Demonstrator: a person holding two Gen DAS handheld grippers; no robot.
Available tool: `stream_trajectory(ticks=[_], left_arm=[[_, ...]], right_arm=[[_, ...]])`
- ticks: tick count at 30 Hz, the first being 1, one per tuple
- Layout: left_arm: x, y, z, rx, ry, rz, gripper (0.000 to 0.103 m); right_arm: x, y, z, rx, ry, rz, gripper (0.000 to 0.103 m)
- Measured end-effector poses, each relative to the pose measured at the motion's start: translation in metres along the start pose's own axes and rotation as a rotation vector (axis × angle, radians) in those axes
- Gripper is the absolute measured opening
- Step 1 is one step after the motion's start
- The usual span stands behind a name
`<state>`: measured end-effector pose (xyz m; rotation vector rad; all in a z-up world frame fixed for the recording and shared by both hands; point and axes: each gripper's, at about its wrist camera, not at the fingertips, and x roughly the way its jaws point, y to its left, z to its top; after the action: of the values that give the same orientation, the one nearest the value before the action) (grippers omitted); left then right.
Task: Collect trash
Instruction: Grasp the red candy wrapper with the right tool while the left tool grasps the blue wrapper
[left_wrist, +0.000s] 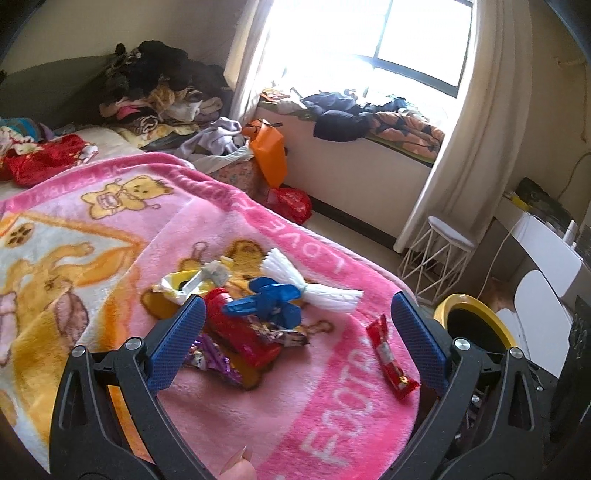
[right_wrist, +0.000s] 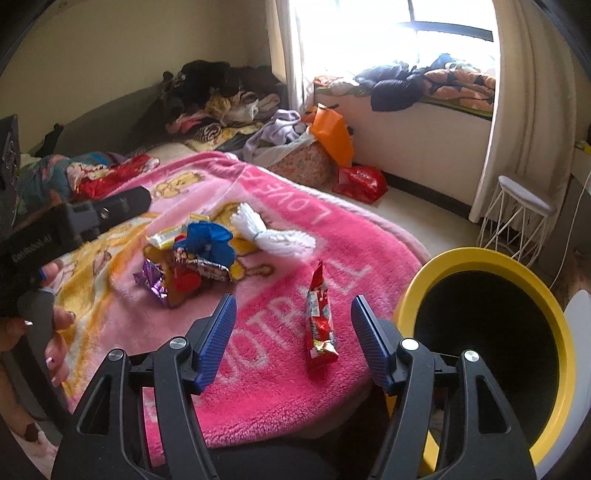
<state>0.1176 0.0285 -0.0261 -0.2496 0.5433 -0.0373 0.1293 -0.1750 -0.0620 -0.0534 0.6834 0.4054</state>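
A pile of trash lies on the pink blanket (left_wrist: 295, 424): a red can (left_wrist: 236, 332), a crumpled blue glove (left_wrist: 273, 299), a white tassel (left_wrist: 317, 284), a yellow-white wrapper (left_wrist: 184, 282) and a purple foil wrapper (left_wrist: 210, 362). A red snack wrapper (left_wrist: 389, 358) lies apart to the right. My left gripper (left_wrist: 295, 314) is open, its jaws straddling the pile. My right gripper (right_wrist: 293, 314) is open just before the red snack wrapper (right_wrist: 319, 321). The pile (right_wrist: 195, 258) lies further back. The yellow-rimmed black bin (right_wrist: 491, 332) stands at the bed's right edge and shows in the left wrist view (left_wrist: 476, 321).
Clothes are heaped at the bed's far end (left_wrist: 159, 85) and on the window ledge (left_wrist: 369, 118). An orange bag (left_wrist: 267, 151) and a red bag (left_wrist: 291, 203) sit on the floor. A white wire stool (left_wrist: 439, 254) stands by the curtain. The left gripper's body (right_wrist: 74, 225) shows at left.
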Motion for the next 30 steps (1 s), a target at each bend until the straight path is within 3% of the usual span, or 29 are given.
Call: stream_trajectory(ticks=[6,15,26,30], left_arm=[[0.01,0.015,0.002,-0.012,0.023,0.024,0.092],[0.053,0.028,0.009,-0.001,0.134,0.044,0.091],[0.1,0.029,0.007,-0.002,0.257,0.033,0.067],[0.108,0.027,0.005,0.0,0.278,0.029,0.05]], right_arm=[[0.03,-0.006,-0.002,0.019,0.084,-0.013,0.062],[0.074,-0.016,0.002,0.043,0.211,-0.03,0.062],[0.106,-0.008,0.012,-0.059,0.277,-0.102,0.056],[0.118,-0.005,0.013,-0.1,0.304,-0.14,0.051]])
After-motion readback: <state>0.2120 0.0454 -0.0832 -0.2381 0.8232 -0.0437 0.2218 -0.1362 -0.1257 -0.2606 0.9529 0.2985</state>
